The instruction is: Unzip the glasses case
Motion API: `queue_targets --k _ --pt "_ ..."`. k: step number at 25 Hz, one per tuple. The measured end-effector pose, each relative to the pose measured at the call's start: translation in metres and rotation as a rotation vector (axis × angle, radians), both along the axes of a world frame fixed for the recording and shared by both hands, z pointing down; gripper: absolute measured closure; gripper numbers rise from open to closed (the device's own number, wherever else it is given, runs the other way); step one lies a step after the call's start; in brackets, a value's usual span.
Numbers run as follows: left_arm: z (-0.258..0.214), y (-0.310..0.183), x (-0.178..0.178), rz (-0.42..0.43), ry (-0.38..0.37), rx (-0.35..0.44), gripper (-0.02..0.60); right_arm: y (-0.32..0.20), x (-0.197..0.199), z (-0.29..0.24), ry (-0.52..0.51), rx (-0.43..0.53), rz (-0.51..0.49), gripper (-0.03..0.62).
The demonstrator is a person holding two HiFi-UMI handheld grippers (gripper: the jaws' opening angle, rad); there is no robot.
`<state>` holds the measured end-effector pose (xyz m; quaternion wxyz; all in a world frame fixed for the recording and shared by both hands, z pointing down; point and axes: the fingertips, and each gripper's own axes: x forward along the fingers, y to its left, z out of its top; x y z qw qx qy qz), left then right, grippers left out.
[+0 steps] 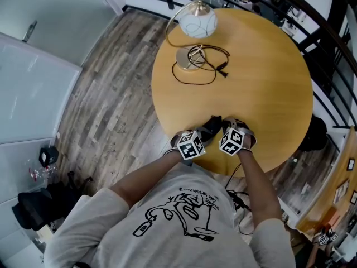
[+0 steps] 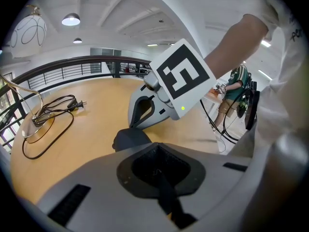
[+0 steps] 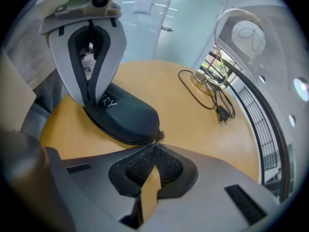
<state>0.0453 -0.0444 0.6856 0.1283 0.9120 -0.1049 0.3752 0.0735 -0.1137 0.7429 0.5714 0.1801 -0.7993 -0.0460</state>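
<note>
A dark glasses case [image 1: 212, 125] lies near the front edge of the round wooden table [image 1: 268, 82]. In the right gripper view the case [image 3: 128, 117] has white lettering on its lid. My left gripper [image 3: 91, 100] is clamped on its far end. In the left gripper view only a dark lump of the case [image 2: 126, 138] shows past the left gripper [image 2: 157, 150]. My right gripper [image 3: 154, 141] is shut, its tips pinching the small zipper pull [image 3: 160, 136] at the case's near rim. In the left gripper view the right gripper [image 2: 133, 123] points down at the case.
A lamp with a white globe shade [image 1: 197, 22] and round base [image 1: 186, 59] stands at the table's far side, its black cord [image 1: 207, 67] coiled beside it. A dark railing [image 1: 329, 32] runs behind the table. A person in a green shirt [image 2: 235, 83] stands in the background.
</note>
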Motion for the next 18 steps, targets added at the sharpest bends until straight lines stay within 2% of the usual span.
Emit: queue_targets --k 4,6,7,10,13,15,18 --pt "0.001 -0.001 0.000 0.006 0.002 -0.001 0.575 -0.007 -0.004 0.001 0.074 0.068 -0.149 0.571" --pt "0.001 -0.002 -0.001 0.006 0.002 -0.001 0.575 -0.009 -0.006 0.001 0.080 0.087 -0.166 0.571" --pt "0.001 -0.002 -0.001 0.005 0.003 -0.003 0.575 -0.010 -0.005 0.000 0.067 0.087 -0.143 0.569" --pt "0.003 -0.003 -0.002 -0.010 0.009 -0.019 0.575 -0.011 0.002 -0.004 -0.025 0.048 0.053 0.568" --pt "0.003 -0.005 -0.004 -0.048 0.020 -0.047 0.575 -0.008 0.019 -0.023 -0.206 -0.008 0.361 0.568" --pt "-0.001 -0.011 -0.008 -0.113 0.051 -0.060 0.575 -0.006 0.030 -0.044 -0.347 -0.019 0.540 0.568" --pt "-0.017 -0.015 -0.011 -0.212 0.120 -0.063 0.575 0.004 0.044 -0.085 -0.503 -0.016 0.700 0.568"
